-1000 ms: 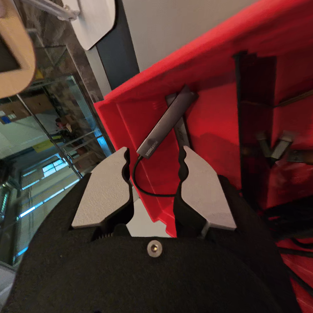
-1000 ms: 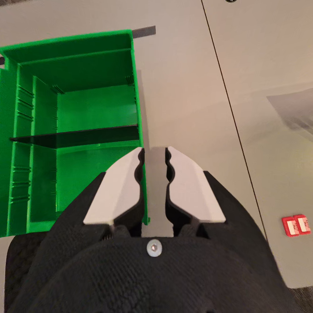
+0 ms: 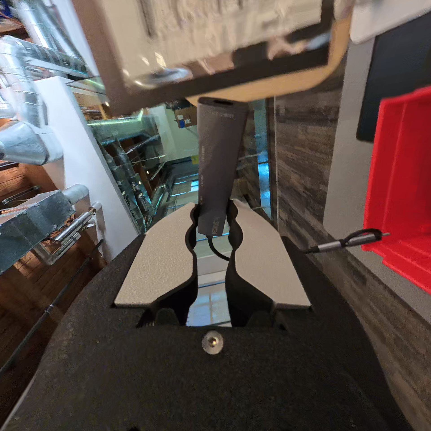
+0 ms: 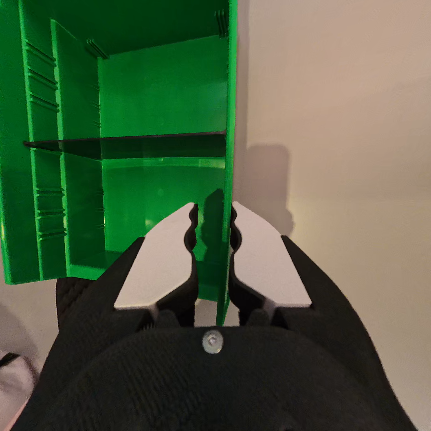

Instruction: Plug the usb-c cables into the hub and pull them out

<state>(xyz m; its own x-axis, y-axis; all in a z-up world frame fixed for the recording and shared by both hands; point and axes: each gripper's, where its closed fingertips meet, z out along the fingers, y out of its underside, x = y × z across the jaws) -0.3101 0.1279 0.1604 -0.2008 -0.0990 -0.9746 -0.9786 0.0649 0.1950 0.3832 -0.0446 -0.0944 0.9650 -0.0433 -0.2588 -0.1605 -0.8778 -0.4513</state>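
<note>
left claw (image 3: pixel 213 207) grips hub (image 3: pixel 218 163) | right claw (image 4: pixel 214 207) parted astride green bin (image 4: pixel 229 140) wall

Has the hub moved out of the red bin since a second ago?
Yes. The hub lay inside the red bin; now the left gripper holds it up, clear of the bin, which sits off to its right.

The pale bench (image 4: pixel 338 116) carries a green bin (image 4: pixel 140 93), open side up and split by a dark divider (image 4: pixel 140 142) (both compartments show only bare green floor). In the left wrist view a red bin (image 3: pixel 401 175) sits on the bench.
</note>
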